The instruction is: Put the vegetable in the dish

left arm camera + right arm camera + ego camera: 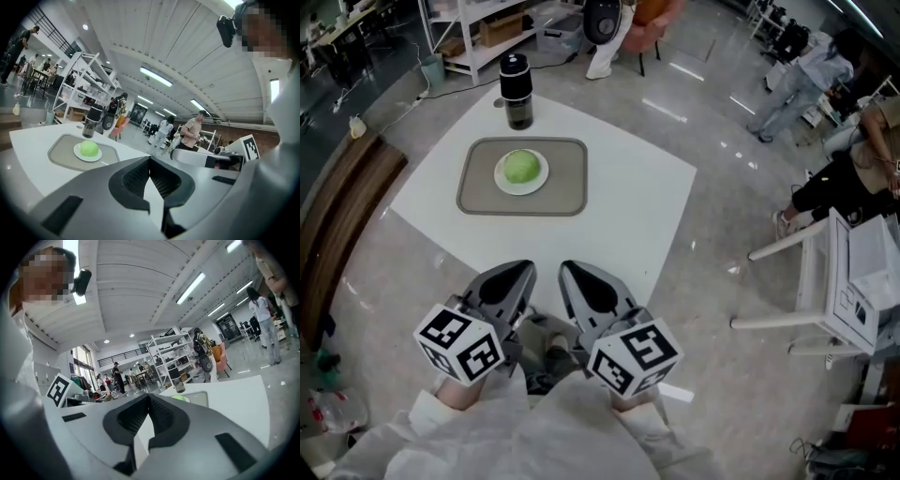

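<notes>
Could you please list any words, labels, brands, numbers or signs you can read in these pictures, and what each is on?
No readable text anywhere.
Left marker cube: black-and-white square pattern only, no letters.
Right marker cube: the same.
Black bottle: no label legible.

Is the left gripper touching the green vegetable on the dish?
Apart. The head view shows the left gripper, jaws shut and empty, short of the table's near edge, with bare tabletop between it and the vegetable.
</notes>
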### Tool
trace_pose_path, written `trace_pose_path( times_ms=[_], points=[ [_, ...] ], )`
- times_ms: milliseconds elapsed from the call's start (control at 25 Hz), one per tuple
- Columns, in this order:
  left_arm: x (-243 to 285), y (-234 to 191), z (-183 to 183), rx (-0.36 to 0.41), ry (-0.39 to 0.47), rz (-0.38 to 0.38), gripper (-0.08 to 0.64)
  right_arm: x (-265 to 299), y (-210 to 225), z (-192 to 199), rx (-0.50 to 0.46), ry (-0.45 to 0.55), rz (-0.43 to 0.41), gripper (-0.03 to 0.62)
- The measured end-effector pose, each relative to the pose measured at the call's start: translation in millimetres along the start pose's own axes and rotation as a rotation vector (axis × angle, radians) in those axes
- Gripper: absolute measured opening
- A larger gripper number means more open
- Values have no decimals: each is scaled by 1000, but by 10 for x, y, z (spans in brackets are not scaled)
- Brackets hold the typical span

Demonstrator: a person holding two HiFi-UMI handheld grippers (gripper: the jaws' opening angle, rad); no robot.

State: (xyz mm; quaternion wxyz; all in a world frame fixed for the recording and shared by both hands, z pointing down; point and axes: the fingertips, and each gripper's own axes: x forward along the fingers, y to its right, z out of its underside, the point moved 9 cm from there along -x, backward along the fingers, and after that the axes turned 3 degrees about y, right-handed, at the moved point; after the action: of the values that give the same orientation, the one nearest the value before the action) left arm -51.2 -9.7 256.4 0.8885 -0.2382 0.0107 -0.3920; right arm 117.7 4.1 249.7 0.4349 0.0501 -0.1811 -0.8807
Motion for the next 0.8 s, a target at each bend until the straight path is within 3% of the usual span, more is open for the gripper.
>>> trace_pose_path(
  times_ms=[560,800],
  points=[
    [-55,57,-78,28,-31,95,8,-56,-121,-21,-76,11,97,14],
    [-12,36,-64,21,-73,119,8,-36,-140,-21,-111,-41,152,14]
  ],
)
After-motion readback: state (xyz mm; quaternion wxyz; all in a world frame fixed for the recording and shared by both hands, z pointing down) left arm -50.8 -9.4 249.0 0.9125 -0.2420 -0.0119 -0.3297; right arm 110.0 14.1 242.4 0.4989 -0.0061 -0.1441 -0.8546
